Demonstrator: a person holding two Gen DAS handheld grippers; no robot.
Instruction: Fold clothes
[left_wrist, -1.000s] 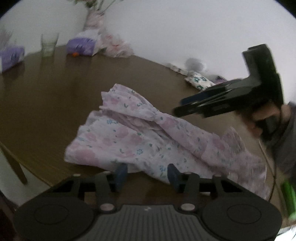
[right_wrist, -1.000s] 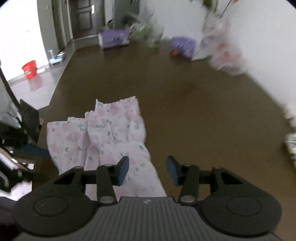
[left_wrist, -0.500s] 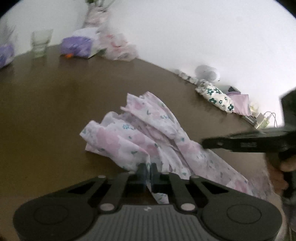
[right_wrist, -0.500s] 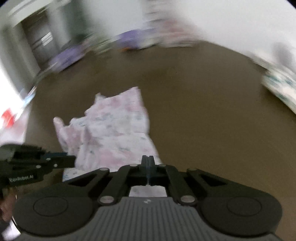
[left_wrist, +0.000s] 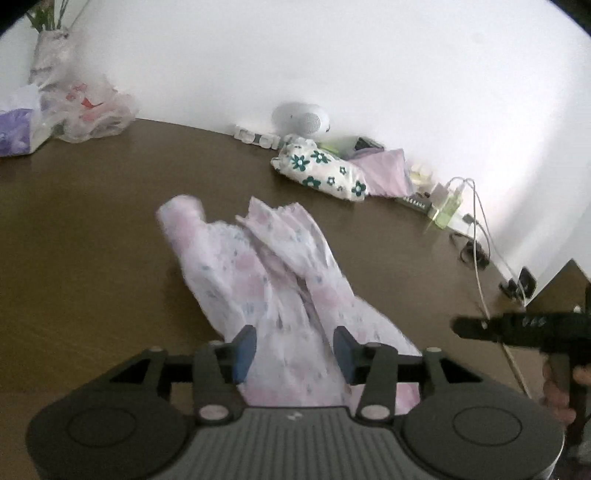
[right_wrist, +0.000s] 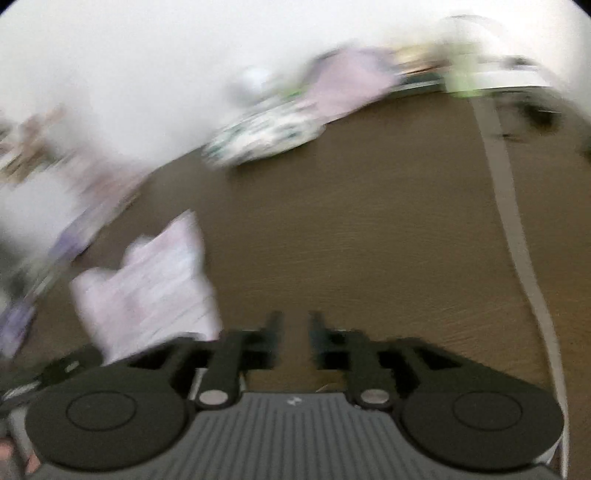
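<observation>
A pink floral garment (left_wrist: 266, 280) lies crumpled in a long heap on the brown table (left_wrist: 74, 240). My left gripper (left_wrist: 293, 349) is open just above its near end, and the cloth runs between the two blue pads without being pinched. In the left wrist view my right gripper (left_wrist: 517, 326) shows side-on at the right edge, held by a hand, clear of the cloth. The right wrist view is blurred by motion. There my right gripper (right_wrist: 295, 332) has a narrow gap with only table showing in it, and the garment (right_wrist: 147, 288) lies to its left.
Along the wall stand a folded white cloth with teal flowers (left_wrist: 319, 171), a lilac cloth (left_wrist: 384, 166), a white round device (left_wrist: 301, 118), chargers and cables (left_wrist: 480, 236). A plastic bag (left_wrist: 92, 110) and a purple pack (left_wrist: 14, 133) sit at far left.
Both grippers were shut on the garment half a second ago and have now opened and let it go. The right gripper is swinging right, away from the cloth.
</observation>
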